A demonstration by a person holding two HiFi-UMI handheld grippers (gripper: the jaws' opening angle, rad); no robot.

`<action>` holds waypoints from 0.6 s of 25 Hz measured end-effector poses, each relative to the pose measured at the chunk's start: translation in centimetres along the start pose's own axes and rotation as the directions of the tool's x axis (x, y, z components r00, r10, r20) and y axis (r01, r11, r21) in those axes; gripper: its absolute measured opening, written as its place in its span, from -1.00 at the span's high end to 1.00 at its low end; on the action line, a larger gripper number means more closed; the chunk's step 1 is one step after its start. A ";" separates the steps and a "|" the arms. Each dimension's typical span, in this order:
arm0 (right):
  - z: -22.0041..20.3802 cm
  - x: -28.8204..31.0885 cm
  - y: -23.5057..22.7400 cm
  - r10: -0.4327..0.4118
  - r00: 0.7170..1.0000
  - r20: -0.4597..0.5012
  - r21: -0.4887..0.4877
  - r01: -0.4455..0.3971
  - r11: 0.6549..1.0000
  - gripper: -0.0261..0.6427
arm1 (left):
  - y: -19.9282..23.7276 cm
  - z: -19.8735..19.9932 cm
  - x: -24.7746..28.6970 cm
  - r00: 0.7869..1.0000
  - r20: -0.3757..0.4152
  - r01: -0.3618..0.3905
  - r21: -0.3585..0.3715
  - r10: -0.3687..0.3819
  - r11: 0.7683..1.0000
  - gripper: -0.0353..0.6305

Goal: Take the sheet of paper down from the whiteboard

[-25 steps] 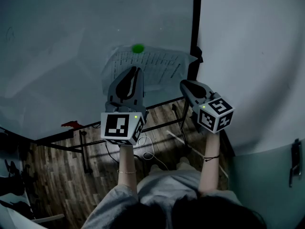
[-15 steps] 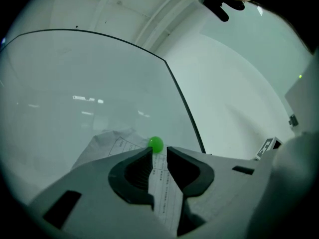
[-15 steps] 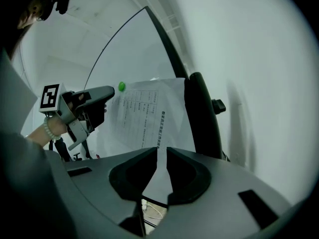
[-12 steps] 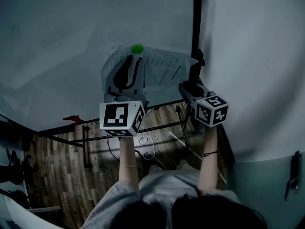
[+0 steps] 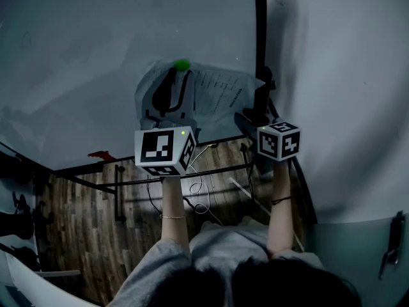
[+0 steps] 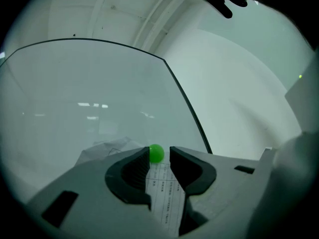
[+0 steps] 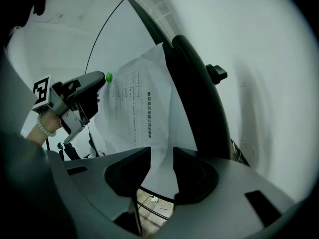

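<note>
Loosely, sheet [image 7: 144, 98] corner between just-parted jaws of right gripper [image 7: 162, 157]

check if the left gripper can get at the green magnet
Probably yes: the left gripper, jaws just opened and empty, points straight at the green magnet, just beyond the tips, with nothing in between.

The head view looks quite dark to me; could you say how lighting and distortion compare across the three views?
Head view: dim and blue-grey, only the green magnet stands out; edges bend. Left gripper view: brighter, strip-light glare on the whiteboard, black fisheye corners. Right gripper view: brightest, print on the paper shows clearly, black corners too.
</note>
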State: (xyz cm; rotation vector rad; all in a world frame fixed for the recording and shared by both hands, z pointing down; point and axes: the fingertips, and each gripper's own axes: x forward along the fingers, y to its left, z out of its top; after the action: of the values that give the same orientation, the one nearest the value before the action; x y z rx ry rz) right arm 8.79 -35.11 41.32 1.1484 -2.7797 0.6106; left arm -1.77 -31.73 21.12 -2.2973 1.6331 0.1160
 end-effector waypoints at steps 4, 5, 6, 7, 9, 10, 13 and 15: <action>-0.1 0.5 0.2 0.025 1.000 -0.014 0.003 -0.025 1.000 0.57 | 0.3 0.1 0.3 0.999 -0.015 -0.029 0.033 0.030 0.999 0.58; -0.1 0.5 0.2 0.030 0.999 -0.017 0.003 -0.029 1.000 0.57 | 0.4 0.0 0.4 0.999 -0.020 -0.036 0.040 0.037 0.999 0.58; -0.1 0.5 0.2 0.035 0.999 -0.021 0.005 -0.035 0.999 0.57 | 0.5 0.0 0.4 0.999 -0.024 -0.042 0.046 0.043 0.998 0.58; -0.1 0.5 0.1 0.040 0.999 -0.024 0.007 -0.040 0.999 0.57 | 0.5 -0.1 0.5 0.998 -0.027 -0.047 0.052 0.048 0.998 0.58; 0.0 0.5 0.2 0.050 0.998 -0.031 0.013 -0.050 0.999 0.57 | 0.4 -0.1 0.6 0.997 -0.036 -0.059 0.075 0.061 0.995 0.58; 0.0 0.5 0.2 0.053 0.998 -0.033 0.016 -0.052 0.999 0.57 | 0.4 -0.2 0.7 0.997 -0.042 -0.065 0.090 0.069 0.994 0.57; -0.1 0.4 0.4 0.065 0.997 -0.038 0.027 -0.064 0.998 0.57 | 0.3 -0.3 0.8 0.994 -0.054 -0.083 0.121 0.090 0.989 0.57; 0.0 0.6 0.8 0.087 0.995 -0.040 0.038 -0.086 0.996 0.57 | 0.3 -0.3 0.9 0.993 -0.056 -0.097 0.149 0.107 0.984 0.57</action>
State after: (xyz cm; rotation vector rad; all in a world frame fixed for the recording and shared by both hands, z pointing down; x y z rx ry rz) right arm 7.83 -34.99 41.18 1.0137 -2.8070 0.6876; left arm -1.74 -32.73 21.08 -2.1292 1.7304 -0.0532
